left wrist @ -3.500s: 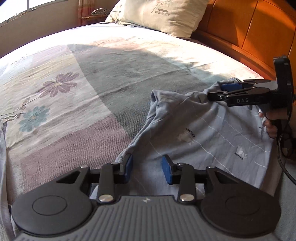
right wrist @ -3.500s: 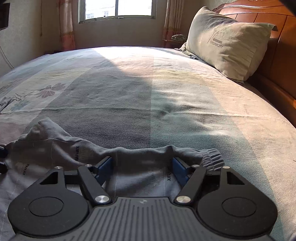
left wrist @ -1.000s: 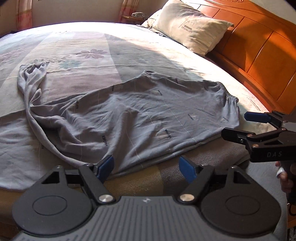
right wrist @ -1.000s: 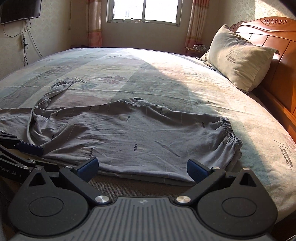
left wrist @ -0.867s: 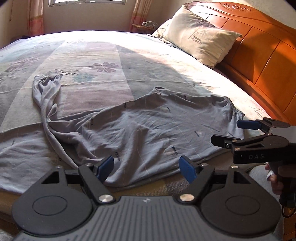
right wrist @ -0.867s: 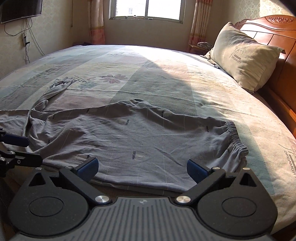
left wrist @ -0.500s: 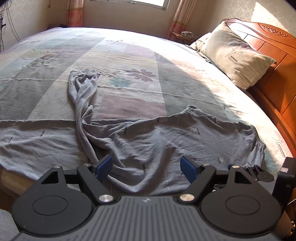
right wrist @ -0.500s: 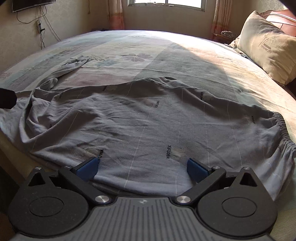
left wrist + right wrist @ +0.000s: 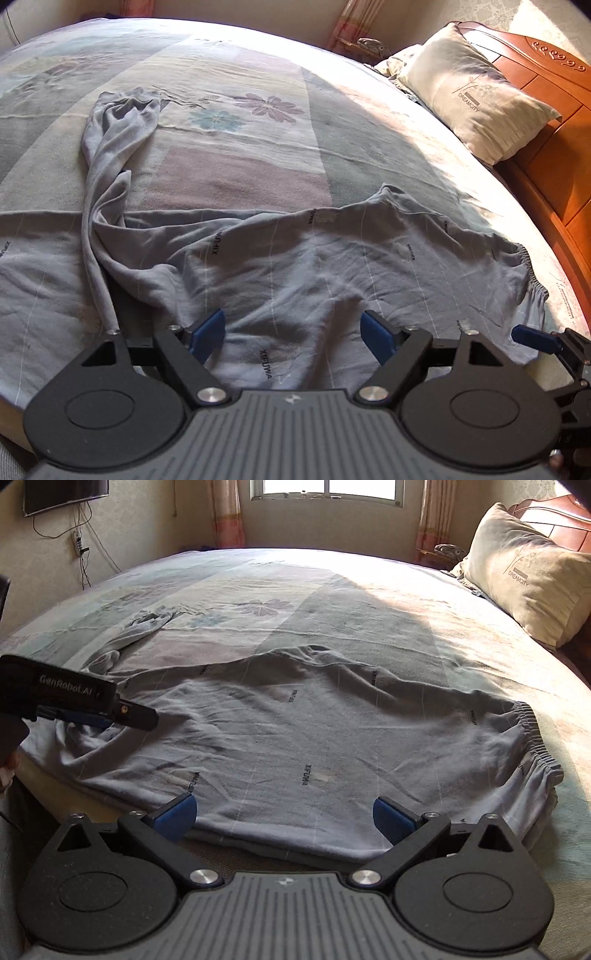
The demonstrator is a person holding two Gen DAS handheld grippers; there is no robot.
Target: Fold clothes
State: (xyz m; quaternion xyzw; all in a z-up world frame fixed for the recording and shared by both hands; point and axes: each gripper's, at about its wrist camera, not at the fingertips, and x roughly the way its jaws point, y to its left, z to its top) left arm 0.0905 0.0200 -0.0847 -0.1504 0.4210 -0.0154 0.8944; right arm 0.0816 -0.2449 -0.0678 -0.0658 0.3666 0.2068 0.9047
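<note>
Soft, limp grey trousers (image 9: 314, 746) lie spread on the bed (image 9: 240, 162) just ahead of both wide-open, empty grippers, left gripper (image 9: 293, 334) and right gripper (image 9: 284, 814), and likely handle best pinched at the near hem edge.

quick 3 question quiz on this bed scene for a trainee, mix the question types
1. True or false: both grippers, left and right, are open and hold nothing.
2. The elastic waistband of the trousers points toward: A the TV wall, B the headboard, C the window.
3. Fill in: the trouser leg trailing up the bed ends near a printed ____ on the sheet.

Key: 1 true. 2 B. 3 flower.
</note>
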